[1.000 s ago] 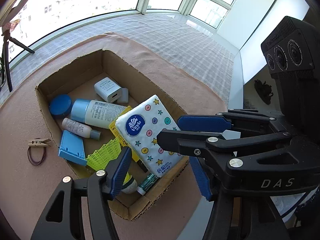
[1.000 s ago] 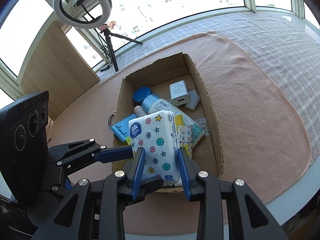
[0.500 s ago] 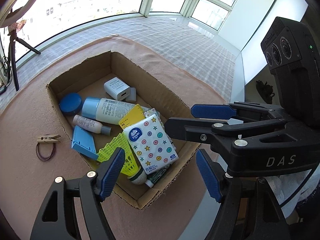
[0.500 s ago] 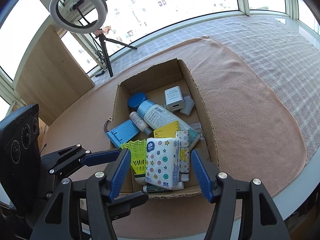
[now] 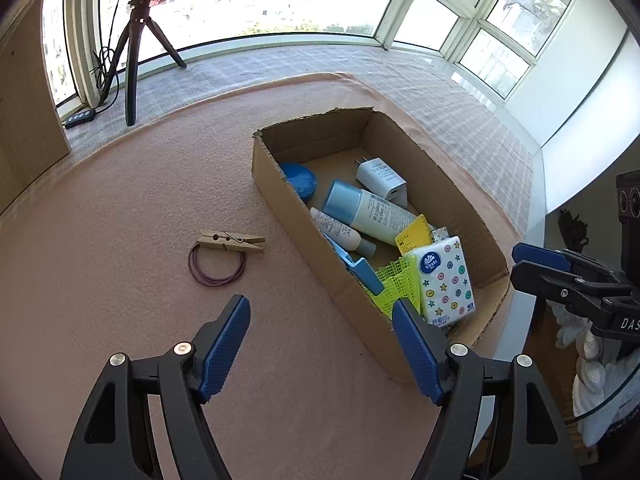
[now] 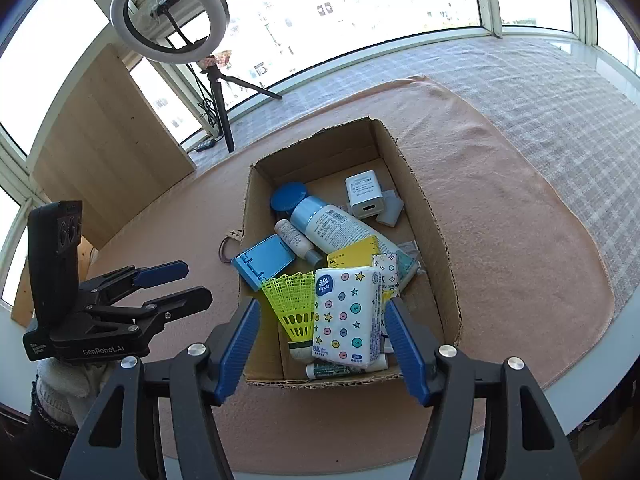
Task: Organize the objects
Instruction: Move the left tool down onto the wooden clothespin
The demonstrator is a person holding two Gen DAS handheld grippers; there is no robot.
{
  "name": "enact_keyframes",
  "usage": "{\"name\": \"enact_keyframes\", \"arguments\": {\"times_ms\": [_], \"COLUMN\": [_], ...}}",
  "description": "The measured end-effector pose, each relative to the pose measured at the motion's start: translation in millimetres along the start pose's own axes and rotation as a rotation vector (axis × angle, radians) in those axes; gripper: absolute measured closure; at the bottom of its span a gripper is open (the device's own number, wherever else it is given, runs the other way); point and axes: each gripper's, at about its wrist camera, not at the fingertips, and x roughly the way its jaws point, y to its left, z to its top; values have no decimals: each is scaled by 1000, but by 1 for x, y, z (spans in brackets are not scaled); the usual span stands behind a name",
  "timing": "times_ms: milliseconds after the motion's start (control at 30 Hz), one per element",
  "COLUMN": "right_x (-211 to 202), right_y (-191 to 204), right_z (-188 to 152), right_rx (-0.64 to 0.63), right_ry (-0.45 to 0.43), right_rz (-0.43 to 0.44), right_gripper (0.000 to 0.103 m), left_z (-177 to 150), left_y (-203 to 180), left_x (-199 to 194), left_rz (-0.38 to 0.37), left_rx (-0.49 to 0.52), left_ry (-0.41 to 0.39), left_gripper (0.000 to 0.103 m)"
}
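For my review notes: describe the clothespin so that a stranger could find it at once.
Start at the cardboard box on the pink cloth. Outside its long wall lies the wooden clothespin, touching a purple rubber band loop. It is the only wooden item.

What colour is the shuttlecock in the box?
Neon yellow shuttlecock, with a pale base; the right wrist view shows it best.
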Motion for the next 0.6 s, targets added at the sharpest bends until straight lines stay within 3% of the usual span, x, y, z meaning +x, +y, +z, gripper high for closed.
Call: {"name": "enact_keyframes", "arguments": {"times_ms": [233,433,600], "right_x": [2,1,-1], "right_y": [10,12,8], "right_z": [-5,-10,-14], "right_rx": [2,5,5], "right_ry": [7,11,13], "right_rz": [19,19,1], "right_gripper": [40,40,40], "left_z": [12,31,55], "left_y": [55,71,74], "left_x": [9,23,42], "left_rz": [74,101,125], "left_rx": [-101,-120,-129], "left_ry": [9,24,28], "left_gripper": [27,27,42]}}
